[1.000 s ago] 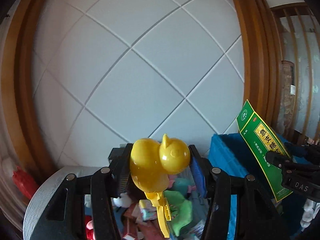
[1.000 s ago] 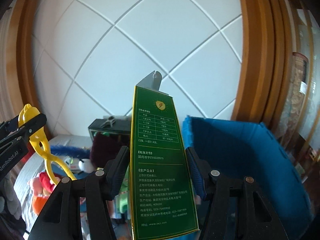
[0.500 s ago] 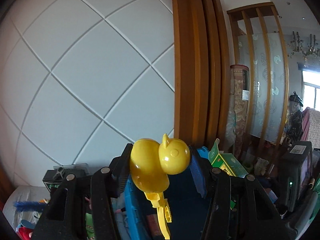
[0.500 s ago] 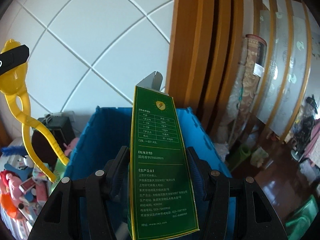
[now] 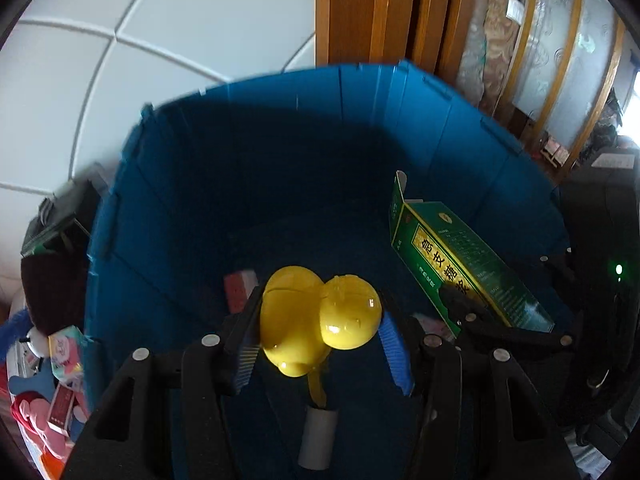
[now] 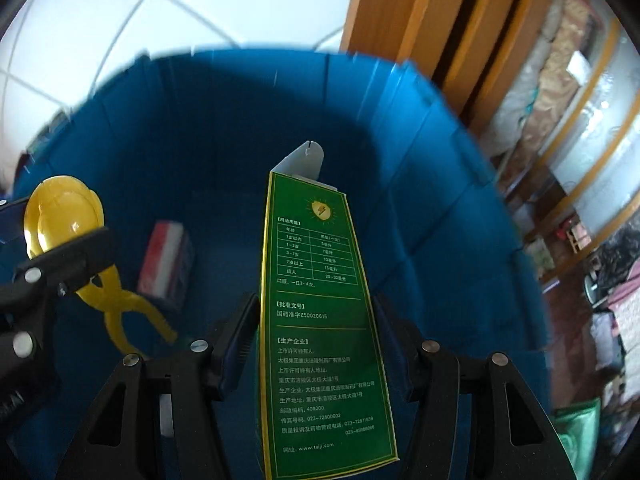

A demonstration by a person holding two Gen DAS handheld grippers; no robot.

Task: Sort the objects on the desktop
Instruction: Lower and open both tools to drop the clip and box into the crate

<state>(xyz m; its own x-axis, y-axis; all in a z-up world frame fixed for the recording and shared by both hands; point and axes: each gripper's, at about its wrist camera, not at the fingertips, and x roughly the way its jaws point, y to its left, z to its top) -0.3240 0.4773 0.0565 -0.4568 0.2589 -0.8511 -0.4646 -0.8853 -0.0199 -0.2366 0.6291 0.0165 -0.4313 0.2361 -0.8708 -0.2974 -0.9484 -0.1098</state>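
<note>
Both loads hang over the deep blue plastic bin [image 5: 420,128]: my left gripper [image 5: 320,344] clamps the yellow plastic duck-shaped tongs [image 5: 316,316], my right gripper [image 6: 316,344] the tall green cardboard medicine box [image 6: 320,320]; I'd release low inside, clear of the red-and-white carton [image 6: 166,260].

Green box [image 6: 328,320], back panel: dosage table, "国药准字Z50020615", "www.taiji.com", postcode "408000", phone "023-72800602". Same box [image 5: 464,268], front panel: yellow band with large characters "急支糖浆". Other items bear no legible text.

Left black plastic two-finger gripper [image 5: 318,332]: ribbed blue pads, silver screws. Right black plastic two-finger gripper [image 6: 316,332]: identical build.
</note>
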